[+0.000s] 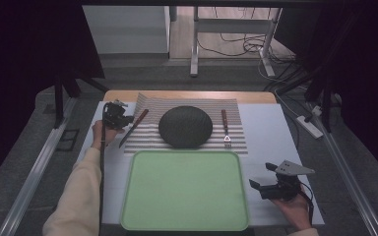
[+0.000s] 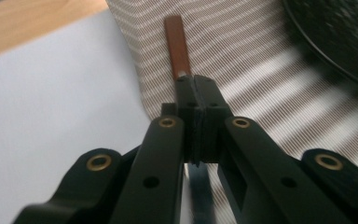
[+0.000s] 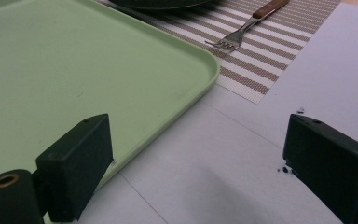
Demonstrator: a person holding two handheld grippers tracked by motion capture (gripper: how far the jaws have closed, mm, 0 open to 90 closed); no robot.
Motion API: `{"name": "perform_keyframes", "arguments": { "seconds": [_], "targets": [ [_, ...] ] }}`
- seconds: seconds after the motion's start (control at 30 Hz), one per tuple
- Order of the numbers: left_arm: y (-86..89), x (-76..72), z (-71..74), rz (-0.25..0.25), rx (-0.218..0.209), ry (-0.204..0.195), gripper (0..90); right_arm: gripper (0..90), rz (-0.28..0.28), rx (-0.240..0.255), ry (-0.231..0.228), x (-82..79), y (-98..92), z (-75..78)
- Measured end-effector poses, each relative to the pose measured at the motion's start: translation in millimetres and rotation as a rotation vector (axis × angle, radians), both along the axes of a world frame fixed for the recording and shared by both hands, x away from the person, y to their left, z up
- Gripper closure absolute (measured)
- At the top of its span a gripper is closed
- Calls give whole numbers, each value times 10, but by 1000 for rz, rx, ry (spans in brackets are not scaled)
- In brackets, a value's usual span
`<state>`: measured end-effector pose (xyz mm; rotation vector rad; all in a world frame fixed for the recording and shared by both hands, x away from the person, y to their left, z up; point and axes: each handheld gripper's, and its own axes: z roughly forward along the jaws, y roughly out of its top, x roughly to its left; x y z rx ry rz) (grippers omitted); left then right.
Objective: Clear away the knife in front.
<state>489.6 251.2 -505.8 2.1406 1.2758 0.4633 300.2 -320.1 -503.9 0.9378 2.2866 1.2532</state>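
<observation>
The knife [image 1: 134,127] lies at the left edge of the striped placemat [image 1: 236,140], tilted, with its brown handle toward the far side of the table and its blade toward the person. In the left gripper view the knife [image 2: 177,46] runs between the jaws: the handle emerges beyond the jaw tips, and a dark strip of blade shows below them, blurred. The left gripper [image 1: 115,118] is pressed together on the knife near the junction of handle and blade; the left gripper [image 2: 196,86] shows its pads closed with the knife clamped between them. Whether the knife rests on the placemat or is lifted clear of it cannot be determined.

The dark plate [image 1: 185,127] sits at the middle of the placemat. In the left gripper view only its blurred rim [image 2: 335,42] is in frame, cut off at the upper right. The fork [image 1: 225,129] lies right of the plate, tines toward the person; the right gripper view shows the fork [image 3: 247,25] more clearly, its handle cut off at the top edge.

The green tray [image 1: 128,196] lies just in front of the placemat. The right gripper [image 1: 266,184] is held at the tray's right side, its jaws spread with nothing between them. The right gripper [image 3: 196,168] frames the tray corner [image 3: 200,60] and the white table cover [image 3: 242,154].
</observation>
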Motion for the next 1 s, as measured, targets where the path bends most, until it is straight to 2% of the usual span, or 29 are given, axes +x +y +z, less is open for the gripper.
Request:
{"name": "perform_keyframes", "arguments": {
  "seconds": [0.03,0.07,0.13,0.17,0.27,0.33,0.5,0.6,0.8,0.83,1.0],
  "targets": [
    [0,0,0,0,0,0,888,83,0,-2,0,-5,5,-2],
    [-13,107,-13,5,12,10,888,84,3,-5,1,-10,7,-2],
    [-20,156,-24,11,16,16,888,83,1,-7,0,-20,11,-7],
    [-32,240,-52,15,18,28,888,84,-2,-7,-3,-24,11,-11],
    [-50,306,-91,16,26,39,888,83,-5,-9,2,-26,-12,-13],
    [-80,380,-160,15,47,53,888,83,-8,-2,2,-26,-27,-13],
    [-96,454,-256,17,68,68,888,83,-9,-2,4,-27,-40,-10],
    [-99,461,-263,9,49,61,889,83,-8,-5,7,-23,-41,-11],
    [-203,422,-241,-50,51,71,889,83,-12,-4,11,-21,-48,-14],
    [-243,392,-228,-73,38,72,889,83,-13,-1,9,-24,-50,-14],
    [-345,324,-219,-116,56,75,889,83,-9,-2,9,-34,-54,-11]
  ]
}}
